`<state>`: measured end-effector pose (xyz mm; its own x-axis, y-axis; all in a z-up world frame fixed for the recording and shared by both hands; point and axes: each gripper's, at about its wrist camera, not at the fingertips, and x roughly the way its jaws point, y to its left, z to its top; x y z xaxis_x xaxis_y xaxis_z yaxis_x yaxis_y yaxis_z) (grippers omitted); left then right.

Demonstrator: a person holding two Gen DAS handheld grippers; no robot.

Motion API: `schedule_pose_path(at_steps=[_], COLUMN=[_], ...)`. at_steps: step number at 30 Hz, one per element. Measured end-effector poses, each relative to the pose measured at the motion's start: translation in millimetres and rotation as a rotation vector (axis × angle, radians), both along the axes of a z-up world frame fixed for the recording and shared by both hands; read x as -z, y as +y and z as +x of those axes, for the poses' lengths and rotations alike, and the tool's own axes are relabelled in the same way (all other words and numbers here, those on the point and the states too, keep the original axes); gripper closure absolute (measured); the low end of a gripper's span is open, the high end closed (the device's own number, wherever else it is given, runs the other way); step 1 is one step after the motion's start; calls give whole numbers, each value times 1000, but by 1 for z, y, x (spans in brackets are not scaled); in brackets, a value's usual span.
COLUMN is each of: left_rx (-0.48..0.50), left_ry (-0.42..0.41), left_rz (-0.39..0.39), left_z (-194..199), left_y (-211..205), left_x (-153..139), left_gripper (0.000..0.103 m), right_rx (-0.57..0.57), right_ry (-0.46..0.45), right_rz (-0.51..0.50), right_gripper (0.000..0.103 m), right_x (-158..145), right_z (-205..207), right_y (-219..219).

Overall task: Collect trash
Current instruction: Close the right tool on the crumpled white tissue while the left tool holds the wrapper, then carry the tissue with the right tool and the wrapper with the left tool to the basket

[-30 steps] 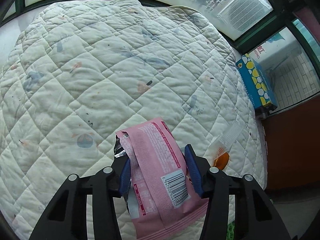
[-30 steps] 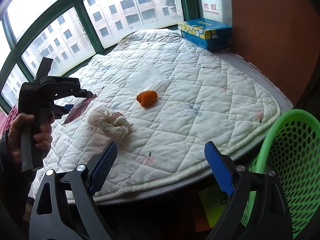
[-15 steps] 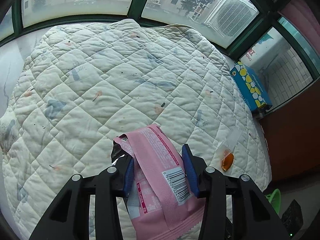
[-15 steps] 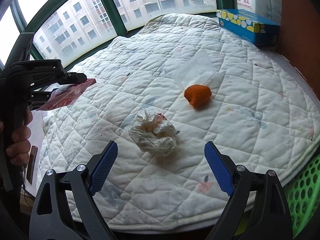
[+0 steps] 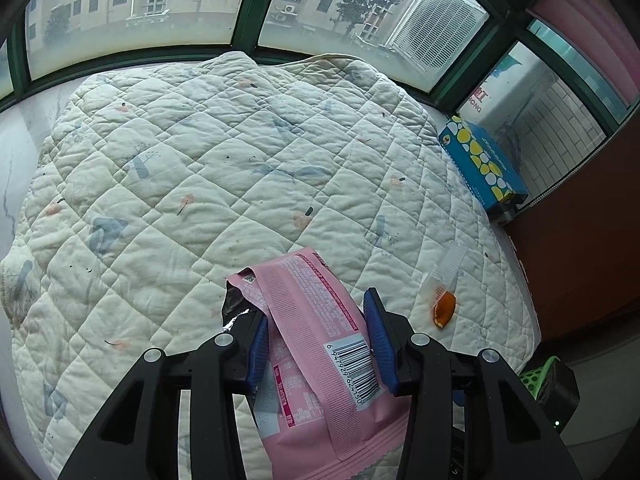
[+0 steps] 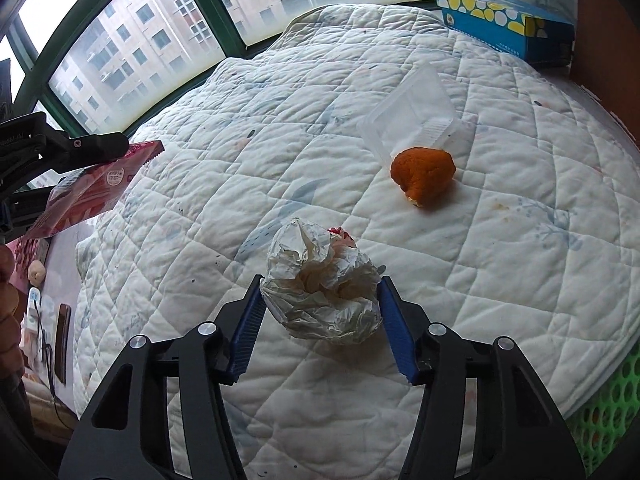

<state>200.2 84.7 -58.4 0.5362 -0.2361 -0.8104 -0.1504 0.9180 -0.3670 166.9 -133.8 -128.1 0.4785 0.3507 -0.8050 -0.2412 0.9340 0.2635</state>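
Right gripper [image 6: 320, 320] is sitting with its jaws wide either side of the wad [image 6: 322, 284], dead centre between them, while left gripper [image 5: 318, 336] is pinching the wrapper [image 5: 316, 344].

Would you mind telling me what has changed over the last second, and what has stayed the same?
The right tool has moved in toward the crumpled white plastic bag and narrowed its fingers, which now bracket the bag's sides. The left tool has risen above the white quilted blanket. Unchanged: the left tool still grips the pink snack wrapper, and the orange peel and clear plastic tray lie where they were.
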Motion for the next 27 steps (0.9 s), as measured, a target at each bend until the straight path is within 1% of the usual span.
schedule_pose_path(at_steps=[7, 16, 21, 27], left_rx=[76, 205, 277, 380], left_ry=[-28, -53, -69, -96], left_rz=[-1, -7, -8, -6], left_z=[-5, -11, -16, -25], left_y=[-30, -90, -130, -182], left_x=[-8, -18, -26, -40], left_gripper=[60, 60, 60, 60], right_rx=[36, 126, 206, 324], right_ry=[-39, -98, -112, -137], right_rz=[6, -11, -18, -56], right_gripper=[47, 47, 47, 47], right_x=[-23, -56, -67, -82], right_z=[-22, -56, -74, -102], right_y=[-24, -79, -120, -179])
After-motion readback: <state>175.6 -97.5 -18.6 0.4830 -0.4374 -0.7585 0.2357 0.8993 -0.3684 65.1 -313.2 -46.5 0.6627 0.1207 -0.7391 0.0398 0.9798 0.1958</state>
